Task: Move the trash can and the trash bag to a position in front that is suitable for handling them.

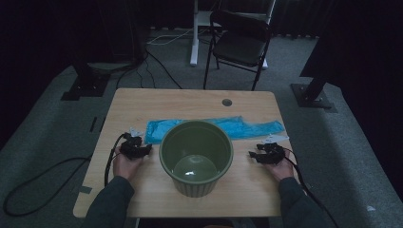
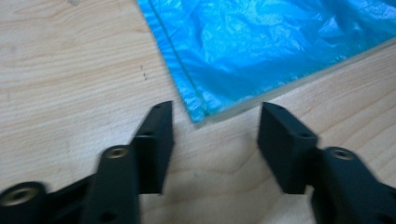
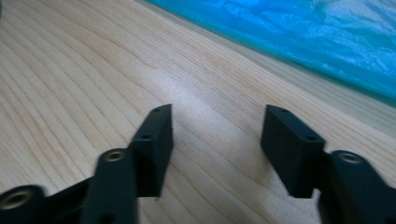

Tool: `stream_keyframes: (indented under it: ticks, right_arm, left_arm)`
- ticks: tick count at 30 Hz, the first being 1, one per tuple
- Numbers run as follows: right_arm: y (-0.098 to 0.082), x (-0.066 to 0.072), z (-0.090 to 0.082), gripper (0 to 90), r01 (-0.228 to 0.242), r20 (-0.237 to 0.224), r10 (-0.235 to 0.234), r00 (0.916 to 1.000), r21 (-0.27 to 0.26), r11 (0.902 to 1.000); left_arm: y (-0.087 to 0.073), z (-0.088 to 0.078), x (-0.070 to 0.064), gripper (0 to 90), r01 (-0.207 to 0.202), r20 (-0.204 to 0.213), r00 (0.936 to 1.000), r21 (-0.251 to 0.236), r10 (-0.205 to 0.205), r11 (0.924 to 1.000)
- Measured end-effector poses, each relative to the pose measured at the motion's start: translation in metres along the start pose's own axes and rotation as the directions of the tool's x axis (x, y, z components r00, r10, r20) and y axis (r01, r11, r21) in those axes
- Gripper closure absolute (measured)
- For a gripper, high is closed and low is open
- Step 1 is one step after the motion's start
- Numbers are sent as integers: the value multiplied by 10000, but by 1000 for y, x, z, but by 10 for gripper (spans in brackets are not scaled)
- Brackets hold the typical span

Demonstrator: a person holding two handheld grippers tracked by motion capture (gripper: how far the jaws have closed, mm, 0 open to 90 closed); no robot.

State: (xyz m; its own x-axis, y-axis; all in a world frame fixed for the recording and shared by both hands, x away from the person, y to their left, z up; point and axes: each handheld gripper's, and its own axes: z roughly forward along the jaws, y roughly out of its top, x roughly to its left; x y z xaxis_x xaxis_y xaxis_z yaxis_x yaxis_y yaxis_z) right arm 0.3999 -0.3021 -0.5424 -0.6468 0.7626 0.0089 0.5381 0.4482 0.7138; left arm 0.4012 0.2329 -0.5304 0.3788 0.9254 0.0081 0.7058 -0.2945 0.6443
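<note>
Bag [image 2: 261, 51] corner just ahead of left tool [image 2: 215, 140]

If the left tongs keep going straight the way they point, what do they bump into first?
Probably the corner of the crinkly blue plastic bag: it lies just ahead of the open left tongs, on the wooden table.

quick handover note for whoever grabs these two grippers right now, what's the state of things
Left hand-held gripper: open, nothing between its jaws, low over the table, aimed at the near corner of the blue plastic bag.
Right hand-held gripper: open, nothing held, over bare wood with the bag's edge ahead of it.
Things: the green bucket stands upright mid-table between the two hands and looks unlined. The bag lies flat behind it, partly hidden by the rim.
Done: nothing gripped so far.
Left: probably pick up the bag, left corner first, and work it open; likely it goes into the bucket.
</note>
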Motion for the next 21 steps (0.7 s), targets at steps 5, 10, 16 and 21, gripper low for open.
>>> stream_keyframes:
  ticks: [5,10,16,21]
  right_arm:
    - [4,4,-1,523,6,-279,-2,9996,155,9999]
    - [21,33,-7,537,899,-1083,-908,9900,-131,9959]
    - [33,54,-15,528,1155,-1944,-1243,9730,-558,9917]
    - [41,66,-20,532,1287,-2595,-1470,9545,-864,9879]
  left_arm:
    - [1,-4,-1,576,-69,19,10000,167,69,9998]
    - [6,-37,-27,560,-864,1299,9867,-888,976,9923]
    - [6,-55,-55,531,-1308,2686,9474,-1706,1738,9766]
    - [2,-63,-71,533,-1542,3102,9291,-1703,2015,9733]
